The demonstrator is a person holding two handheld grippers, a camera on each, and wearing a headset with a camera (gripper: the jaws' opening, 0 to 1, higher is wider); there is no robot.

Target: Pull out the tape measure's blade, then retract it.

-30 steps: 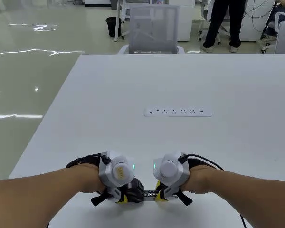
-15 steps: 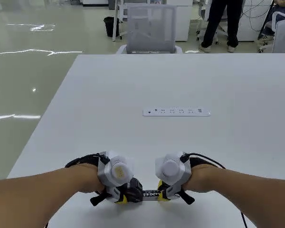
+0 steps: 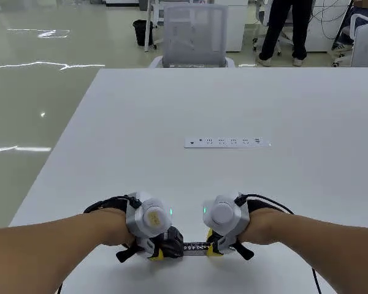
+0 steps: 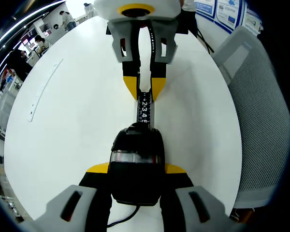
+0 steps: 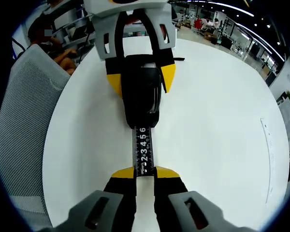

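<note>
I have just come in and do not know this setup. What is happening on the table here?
A person works at a white table with a gripper in each hand. The left gripper is shut on the black tape measure case, and the right gripper pinches the end of the blade. The blade is out only a short way, to about the 6 mark.

I have the left gripper [image 3: 161,250] and right gripper [image 3: 212,248] at the near edge of the table [image 3: 233,98], facing each other. The tape measure case [image 3: 172,242] sits clamped between the left jaws. The blade [image 3: 195,247] runs rightward from it into the closed right jaws. The power strip [image 3: 228,143] lies beyond both, mid-table. A chair [image 3: 194,33] stands behind the far edge, with a person [image 3: 288,24] behind it to the right.
</note>
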